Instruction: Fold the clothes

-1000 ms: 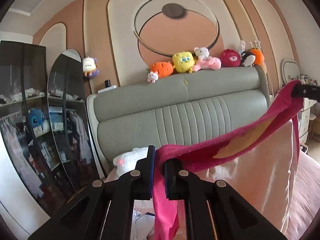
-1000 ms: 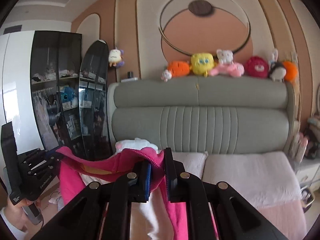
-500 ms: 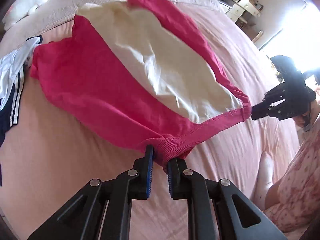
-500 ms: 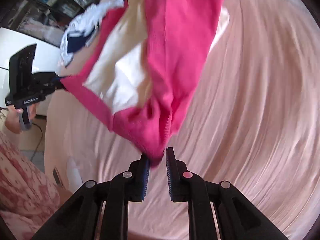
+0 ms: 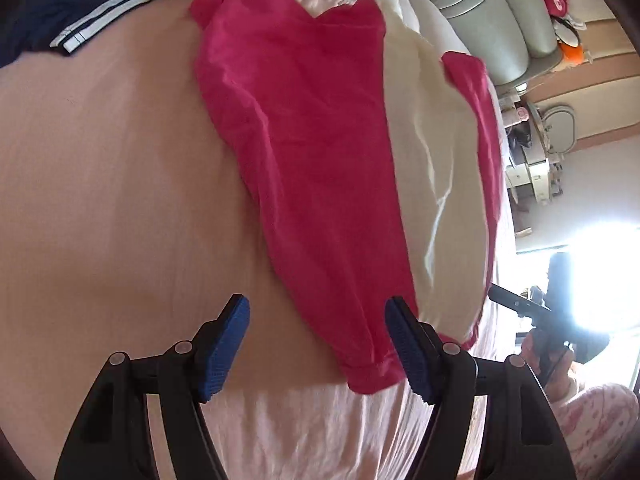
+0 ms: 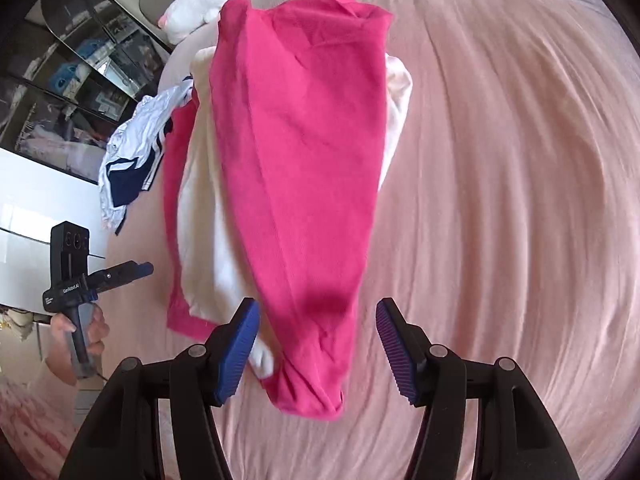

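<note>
1. Both grippers held the pink-and-cream garment up before the headboard a second ago; now it lies spread on the bed, and both point down at it.
2. Left wrist view, far left: a navy-and-white striped garment point(image 5: 76, 12) lies bunched at the far left corner of the pink bedsheet point(image 5: 104, 184).
3. Next comes the pink-and-cream garment point(image 5: 312, 152), flat along the middle of the bed, a pink panel over a cream one, its cuffed end toward the near edge.
4. The left gripper point(image 5: 318, 344) has its jaws opening. That cuffed end lies between the blue pads point(image 5: 224, 344) with neither pad pressing on it, though the right-hand pad sits just beside the cloth.
5. At the right edge of this view the right gripper point(image 5: 520, 306) shows in a hand, against bright window glare.
6. Right wrist view, left side: the left gripper point(image 6: 128, 270) is seen in a hand point(image 6: 86, 332) off the bed's edge.
7. The pink-and-cream garment point(image 6: 296, 152) runs from the far edge of the bed down to the near middle.
8. The right gripper point(image 6: 318, 340) has its jaws opening too. The garment's near end lies between its fingers point(image 6: 390, 344), clear of both pads.
9. A white plush toy point(image 6: 200, 4) rests at the far left corner, by the headboard.
</note>
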Demonstrator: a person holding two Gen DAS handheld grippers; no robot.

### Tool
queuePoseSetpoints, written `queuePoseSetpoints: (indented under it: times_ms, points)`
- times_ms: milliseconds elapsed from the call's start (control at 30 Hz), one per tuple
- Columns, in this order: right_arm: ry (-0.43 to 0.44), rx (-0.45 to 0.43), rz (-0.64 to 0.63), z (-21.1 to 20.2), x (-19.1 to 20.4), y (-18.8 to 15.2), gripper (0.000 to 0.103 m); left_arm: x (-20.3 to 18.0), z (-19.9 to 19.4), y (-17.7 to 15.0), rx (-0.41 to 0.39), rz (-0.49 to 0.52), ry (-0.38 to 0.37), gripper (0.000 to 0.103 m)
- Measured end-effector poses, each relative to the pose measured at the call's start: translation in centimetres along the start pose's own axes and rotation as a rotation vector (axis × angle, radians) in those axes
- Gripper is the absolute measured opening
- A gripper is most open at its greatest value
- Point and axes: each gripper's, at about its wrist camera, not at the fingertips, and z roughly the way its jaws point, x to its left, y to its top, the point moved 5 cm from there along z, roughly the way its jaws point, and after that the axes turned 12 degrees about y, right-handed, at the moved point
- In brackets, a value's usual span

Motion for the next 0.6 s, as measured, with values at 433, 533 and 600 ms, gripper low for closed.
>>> queuePoseSetpoints:
  times_ms: [433, 533, 600]
  points:
    - [-0.089, -0.030, -0.093, 2.4, 0.8, 1.3, 0.037, -1.4, 2.4, 1.6, -0.145, -0.054, 0.075, 0.059]
    - [-0.157, -0.037, -0.147, 2.4, 1.4, 1.3, 0.020, -2.8, 2.2, 0.9, -0.161, 0.068, 0.177, 0.006]
    - [-0.220, -0.049, -0.185, 2.2, 1.7, 1.4, 0.011, -2.7, 0.6, 0.6, -0.211, 0.042, 0.145, 0.005]
